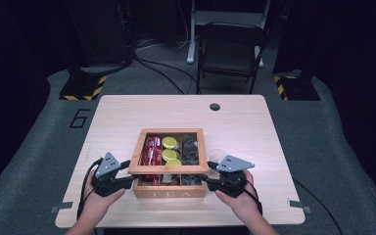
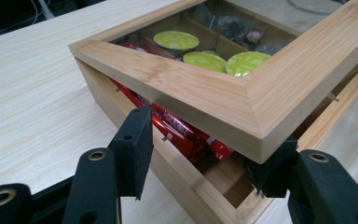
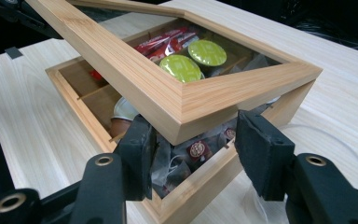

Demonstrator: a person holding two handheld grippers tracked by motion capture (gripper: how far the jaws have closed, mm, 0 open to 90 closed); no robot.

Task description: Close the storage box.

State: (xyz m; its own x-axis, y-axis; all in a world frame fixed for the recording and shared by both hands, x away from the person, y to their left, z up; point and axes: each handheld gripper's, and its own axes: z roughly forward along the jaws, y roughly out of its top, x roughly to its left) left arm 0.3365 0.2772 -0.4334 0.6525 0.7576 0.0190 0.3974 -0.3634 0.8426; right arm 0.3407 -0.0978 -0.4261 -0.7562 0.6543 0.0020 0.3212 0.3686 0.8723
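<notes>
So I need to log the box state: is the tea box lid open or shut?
Partly open. The lid is raised at its front edge, with a gap above the tea box showing red packets beneath; both grippers sit at its front corners.

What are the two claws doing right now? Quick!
Left claw: open, jaws either side of the lid corner, one touching beneath it.
Right claw: open, jaws straddling the lid's other front corner.

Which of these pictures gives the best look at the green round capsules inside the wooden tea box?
The right gripper view: under the raised lid, two green capsules sit clear and large. The left gripper view shows three through the lid's window, slightly glared. The high view shows three, small, in the middle compartment of the tea box.
</notes>
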